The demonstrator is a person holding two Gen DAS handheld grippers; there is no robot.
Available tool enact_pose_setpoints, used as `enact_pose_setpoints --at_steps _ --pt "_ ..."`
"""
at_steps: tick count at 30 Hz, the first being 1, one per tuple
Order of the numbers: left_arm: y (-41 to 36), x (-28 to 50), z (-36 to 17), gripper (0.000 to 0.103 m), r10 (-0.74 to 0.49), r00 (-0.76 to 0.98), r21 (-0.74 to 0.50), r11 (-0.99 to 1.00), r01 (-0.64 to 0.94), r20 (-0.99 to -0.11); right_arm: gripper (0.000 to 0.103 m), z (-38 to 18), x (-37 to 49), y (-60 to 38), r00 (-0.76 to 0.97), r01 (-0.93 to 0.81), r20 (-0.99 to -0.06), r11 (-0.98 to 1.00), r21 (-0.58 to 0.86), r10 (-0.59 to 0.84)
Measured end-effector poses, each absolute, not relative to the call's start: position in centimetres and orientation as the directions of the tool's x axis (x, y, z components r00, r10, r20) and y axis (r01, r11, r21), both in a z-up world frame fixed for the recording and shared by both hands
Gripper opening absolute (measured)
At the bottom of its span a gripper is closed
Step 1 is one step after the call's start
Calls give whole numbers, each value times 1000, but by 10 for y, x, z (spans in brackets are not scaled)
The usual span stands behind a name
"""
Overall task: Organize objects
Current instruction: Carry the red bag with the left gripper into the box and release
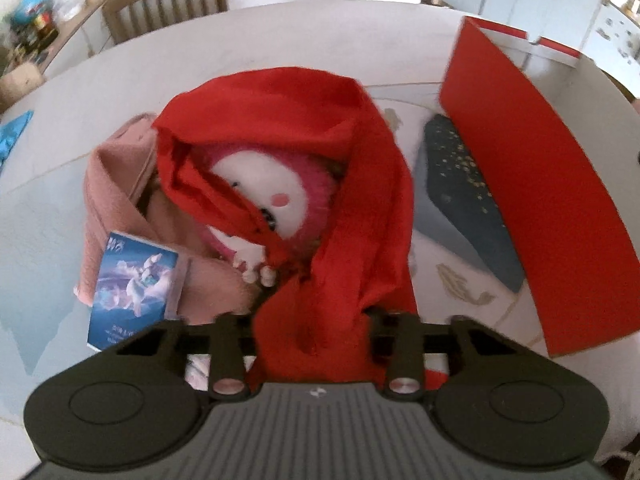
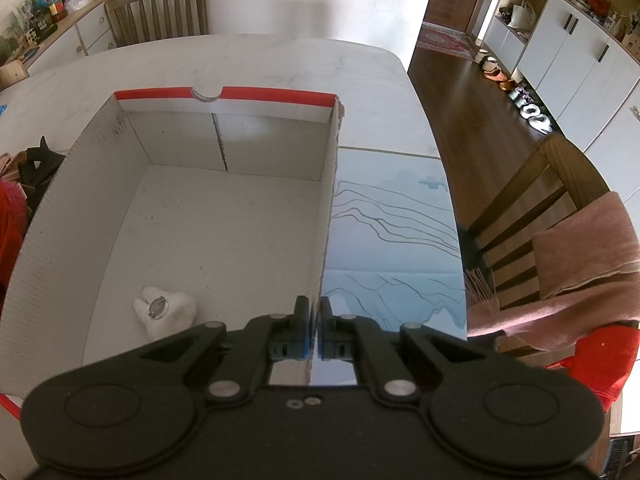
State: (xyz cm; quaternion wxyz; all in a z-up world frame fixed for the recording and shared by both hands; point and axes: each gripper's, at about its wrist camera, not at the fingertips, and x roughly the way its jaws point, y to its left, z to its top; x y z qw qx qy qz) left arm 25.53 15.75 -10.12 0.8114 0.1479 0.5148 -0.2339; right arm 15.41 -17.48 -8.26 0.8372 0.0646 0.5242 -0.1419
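Plainly, the most likely trouble lay with the red cloth [image 1: 320,128], which was draped over a pink plush toy [image 1: 272,188] on the table [image 1: 280,48] and ran down between the jaws of the left gripper [image 1: 316,320]. Those jaws were seen part open around a bunched fold, but the pads were hidden by the cloth, so it could not be told whether it was truly pinched. If only a thin fold were caught, the cloth could be expected to slip free when lifted. If it were held well, the toy wrapped inside might be dragged or rolled along with it. A small blue packet [image 1: 132,284], propped against a pink towel [image 1: 116,184] just beside the toy, could then be knocked flat. The right gripper [image 2: 316,320] was closed tight on the near end of the right wall of the open box [image 2: 326,208], in which only a small white toy [image 2: 164,312] was lying. That thin cardboard wall could be creased by the pinch, or the box tilted, if the hand were pulled sideways.
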Motion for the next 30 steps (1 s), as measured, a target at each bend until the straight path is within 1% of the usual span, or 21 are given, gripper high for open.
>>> enact_pose_setpoints --at_steps 2,3,7,9,11,14,20,28,30 --pt "161 258 -100 16 -227 363 -7 855 518 -904 3 -83 154 -175 411 305 -896 951 -40 -169" --pt "163 258 -98 13 -231 366 -11 858 513 -902 3 -82 154 -175 410 305 -896 951 -40 -170" --pt "171 257 -86 8 -250 375 -37 870 492 -893 3 -83 155 -175 410 306 -896 951 -39 -169" --pt "174 255 -73 7 -280 378 -63 867 494 -882 3 -83 155 -175 411 303 -896 952 -42 -170" --pt "177 252 -55 7 -292 400 -59 863 502 -869 3 -83 155 -175 411 304 -896 952 -40 -169" --pt "181 251 -27 7 -325 415 -85 861 501 -850 3 -83 155 -175 412 303 -895 952 -41 -169" --pt "178 250 30 7 -416 430 -152 837 526 -801 3 -85 156 -176 413 300 -895 953 -40 -168" --pt "136 249 84 7 -532 402 -198 752 629 -745 3 -85 157 -178 414 294 -896 955 -38 -164" --pt "122 246 91 7 -552 393 -188 724 663 -736 3 -85 156 -178 414 292 -896 955 -39 -163"
